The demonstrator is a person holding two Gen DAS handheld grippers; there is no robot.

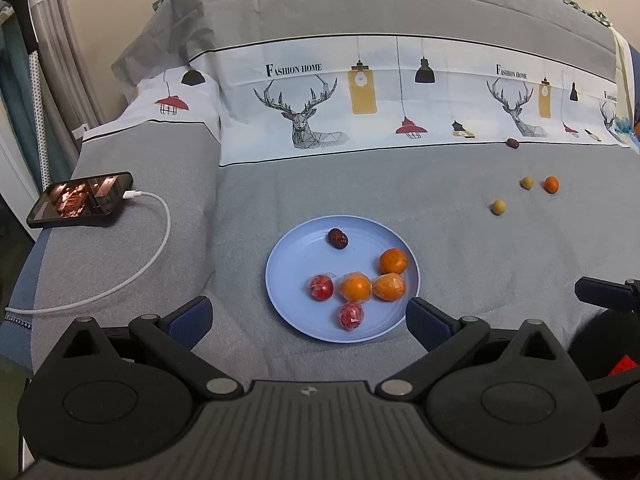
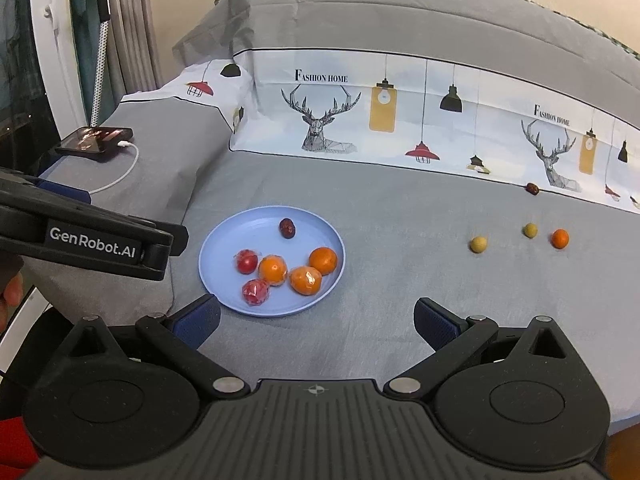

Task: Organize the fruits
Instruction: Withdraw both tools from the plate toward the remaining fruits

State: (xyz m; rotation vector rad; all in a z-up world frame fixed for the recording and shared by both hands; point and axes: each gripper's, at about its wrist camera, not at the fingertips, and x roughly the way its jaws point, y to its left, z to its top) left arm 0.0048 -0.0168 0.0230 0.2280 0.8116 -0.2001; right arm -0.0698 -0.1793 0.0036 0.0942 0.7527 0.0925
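A blue plate (image 1: 296, 256) (image 2: 224, 248) lies on the grey bed cover. It holds three oranges (image 1: 394, 261), two wrapped red fruits (image 1: 321, 287) and a dark date (image 1: 338, 238). Off the plate to the right lie two yellowish fruits (image 2: 478, 244), a small orange (image 2: 559, 238) and another date (image 2: 532, 189). My left gripper (image 1: 310, 318) is open and empty just short of the plate's near rim. My right gripper (image 2: 317, 322) is open and empty, to the right of the plate's near edge.
A phone (image 1: 80, 199) on a white charging cable (image 1: 160, 236) lies on a grey pillow at the left. A printed deer-pattern sheet band (image 2: 360, 120) runs across the back. The left gripper's body (image 2: 88, 236) shows at the left of the right wrist view.
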